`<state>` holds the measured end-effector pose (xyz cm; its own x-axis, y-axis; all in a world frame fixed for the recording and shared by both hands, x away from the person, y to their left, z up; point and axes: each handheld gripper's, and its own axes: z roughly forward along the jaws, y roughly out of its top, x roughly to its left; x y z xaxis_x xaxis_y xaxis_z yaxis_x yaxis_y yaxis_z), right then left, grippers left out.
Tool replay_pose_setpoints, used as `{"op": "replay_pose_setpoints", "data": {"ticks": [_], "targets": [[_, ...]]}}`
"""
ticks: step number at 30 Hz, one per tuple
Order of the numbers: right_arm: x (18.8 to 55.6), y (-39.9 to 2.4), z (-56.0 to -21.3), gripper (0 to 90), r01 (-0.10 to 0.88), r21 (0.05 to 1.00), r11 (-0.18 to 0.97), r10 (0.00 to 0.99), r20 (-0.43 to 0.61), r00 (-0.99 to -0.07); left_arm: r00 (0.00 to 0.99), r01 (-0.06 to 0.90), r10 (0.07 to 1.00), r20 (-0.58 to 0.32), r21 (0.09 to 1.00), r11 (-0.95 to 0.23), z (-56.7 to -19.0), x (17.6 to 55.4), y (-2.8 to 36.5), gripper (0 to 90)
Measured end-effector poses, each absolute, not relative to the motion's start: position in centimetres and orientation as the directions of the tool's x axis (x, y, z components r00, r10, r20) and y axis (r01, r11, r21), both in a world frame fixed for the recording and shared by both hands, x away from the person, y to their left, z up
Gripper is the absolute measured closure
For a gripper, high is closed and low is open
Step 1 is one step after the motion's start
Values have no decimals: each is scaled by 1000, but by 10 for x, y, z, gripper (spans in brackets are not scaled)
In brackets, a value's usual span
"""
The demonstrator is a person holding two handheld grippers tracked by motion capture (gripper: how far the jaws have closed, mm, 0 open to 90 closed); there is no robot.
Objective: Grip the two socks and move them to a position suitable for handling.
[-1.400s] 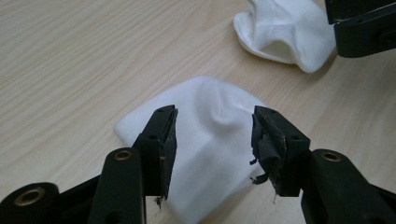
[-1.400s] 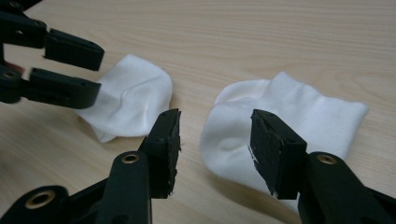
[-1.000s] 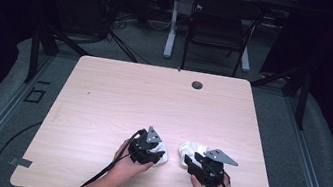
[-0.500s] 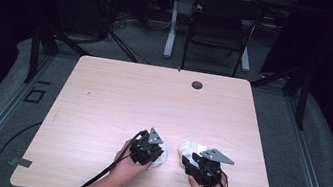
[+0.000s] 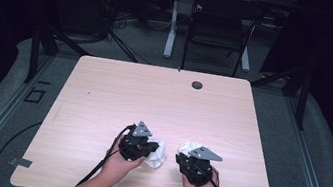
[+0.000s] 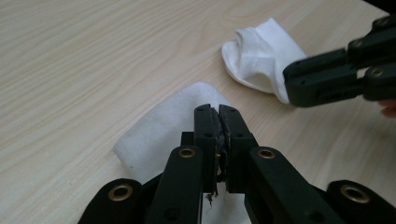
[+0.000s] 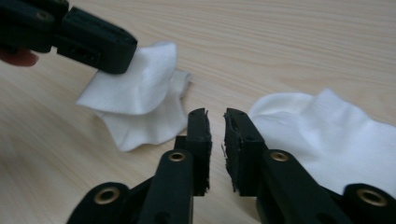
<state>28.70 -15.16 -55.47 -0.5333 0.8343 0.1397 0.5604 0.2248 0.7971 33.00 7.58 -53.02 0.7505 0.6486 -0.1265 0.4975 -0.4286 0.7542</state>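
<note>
My left tool (image 6: 218,112) had just been closing; its jaws were pressed together, pinching an edge of the left small white fabric sock (image 6: 163,126), lifted a little off the light wooden counter (image 6: 93,56). In my right gripper view that sock (image 7: 140,93) hung from the left tool's tip. My right tool (image 7: 215,116) had just been closing too; a narrow gap stayed between its jaws and I saw nothing in it. The second small white fabric sock (image 7: 336,135) lay flat on the counter just beside the right tool. In the high view both tools (image 5: 138,145) (image 5: 196,164) sat near the counter's front edge.
</note>
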Motion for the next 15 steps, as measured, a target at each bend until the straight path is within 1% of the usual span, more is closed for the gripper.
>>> {"op": "replay_pose_setpoints", "data": {"ticks": [1,3,4,5,9,11,15], "targets": [[287,-152,-555,834,560,797,225,834,140,-533,744,502,653,-139,762,-410,-530,330,79,870],[291,-135,-555,878,547,789,281,813,107,-573,731,525,659,-179,764,-375,-530,332,91,870],[291,-135,-555,878,547,789,281,813,107,-573,731,525,659,-179,764,-375,-530,332,91,870],[296,-124,-556,893,543,778,314,798,93,-595,724,534,663,-191,763,-363,-530,333,94,870],[305,-110,-561,893,545,763,348,783,83,-616,702,562,669,-244,766,-311,-532,336,106,870],[311,-101,-571,891,564,743,360,781,91,-619,699,563,672,-245,768,-305,-533,337,113,869],[314,-100,-581,896,586,718,375,789,84,-609,696,556,681,-226,770,-313,-533,336,121,867]]}}
